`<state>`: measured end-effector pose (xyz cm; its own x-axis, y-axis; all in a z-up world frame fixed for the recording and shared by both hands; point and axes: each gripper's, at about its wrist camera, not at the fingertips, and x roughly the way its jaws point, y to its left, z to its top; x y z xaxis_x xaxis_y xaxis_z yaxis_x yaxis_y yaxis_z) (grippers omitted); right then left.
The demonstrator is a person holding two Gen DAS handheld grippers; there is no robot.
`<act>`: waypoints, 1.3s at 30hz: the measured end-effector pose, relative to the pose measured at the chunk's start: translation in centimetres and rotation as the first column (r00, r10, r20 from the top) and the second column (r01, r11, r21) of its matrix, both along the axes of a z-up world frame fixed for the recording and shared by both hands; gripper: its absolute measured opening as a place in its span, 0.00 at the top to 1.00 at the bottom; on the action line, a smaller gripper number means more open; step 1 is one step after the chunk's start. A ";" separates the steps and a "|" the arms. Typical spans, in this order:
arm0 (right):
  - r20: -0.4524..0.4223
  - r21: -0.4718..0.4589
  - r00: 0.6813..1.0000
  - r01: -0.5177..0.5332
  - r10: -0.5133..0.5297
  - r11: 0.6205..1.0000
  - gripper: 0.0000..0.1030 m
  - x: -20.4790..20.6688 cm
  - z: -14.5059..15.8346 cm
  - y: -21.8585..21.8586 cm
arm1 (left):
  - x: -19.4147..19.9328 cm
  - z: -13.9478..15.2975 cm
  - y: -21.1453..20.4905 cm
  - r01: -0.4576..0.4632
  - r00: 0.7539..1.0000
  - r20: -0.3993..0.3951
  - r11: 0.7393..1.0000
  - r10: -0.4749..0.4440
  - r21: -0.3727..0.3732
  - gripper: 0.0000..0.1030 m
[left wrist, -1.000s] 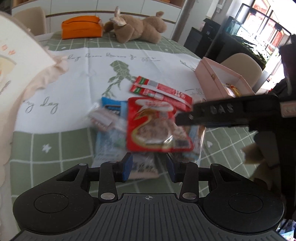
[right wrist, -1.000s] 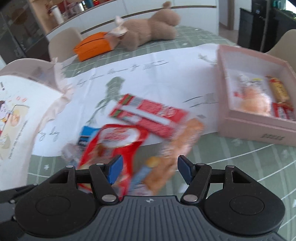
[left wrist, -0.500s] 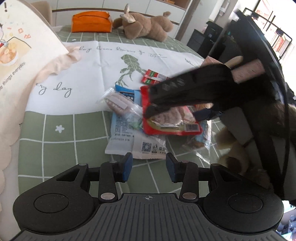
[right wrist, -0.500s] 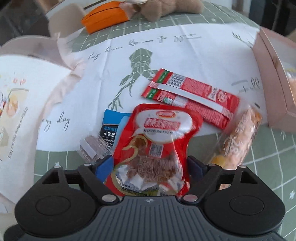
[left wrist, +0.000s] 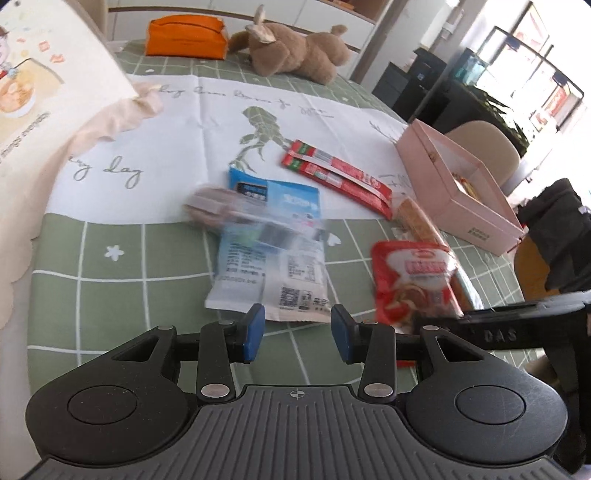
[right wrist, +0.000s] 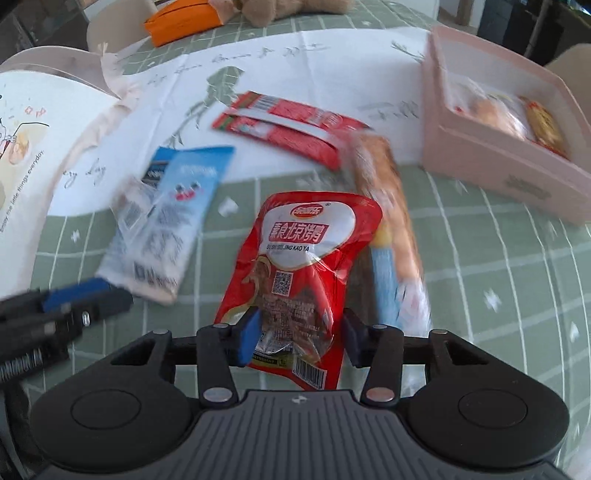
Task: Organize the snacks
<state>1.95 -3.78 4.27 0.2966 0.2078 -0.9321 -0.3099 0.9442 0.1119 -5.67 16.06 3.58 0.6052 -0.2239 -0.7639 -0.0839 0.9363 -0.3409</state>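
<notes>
Red pouch point(right wrist: 295, 273) dragged rightward | jaws closing | label "BEIJING KAO YA"

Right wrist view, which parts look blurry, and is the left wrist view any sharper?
Right wrist view: the red pouch reads fairly sharp, while the orange sausage pack and pink box smear. Left wrist view: the clear wrapped snack is streaked, the plush toy crisp, the windows glaring.

Plush toy point(left wrist: 295, 50) beside orange pouch point(left wrist: 184, 37) on checked tablecloth point(left wrist: 110, 288)

Probably a home dining room: tableclothed table point(left wrist: 110, 295), plush toy point(left wrist: 295, 55), cabinets point(left wrist: 258, 7).
</notes>
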 end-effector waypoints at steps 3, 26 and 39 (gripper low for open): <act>0.018 -0.028 1.000 0.019 -0.018 0.999 0.53 -1.0 0.0 -1.2 | 0.3 -0.1 -1.0 0.044 0.999 -0.007 0.999 -0.044 0.007 0.57; 0.108 0.020 0.994 -0.032 0.029 0.999 0.43 -4.4 -1.2 -1.1 | 0.7 0.5 3.2 -0.165 0.986 0.001 0.986 0.165 0.036 0.57; 0.141 -0.015 0.990 0.011 -0.009 1.000 0.22 -5.8 -1.6 -3.7 | 6.1 1.0 -0.6 -0.028 1.000 0.009 1.000 0.028 -0.001 0.57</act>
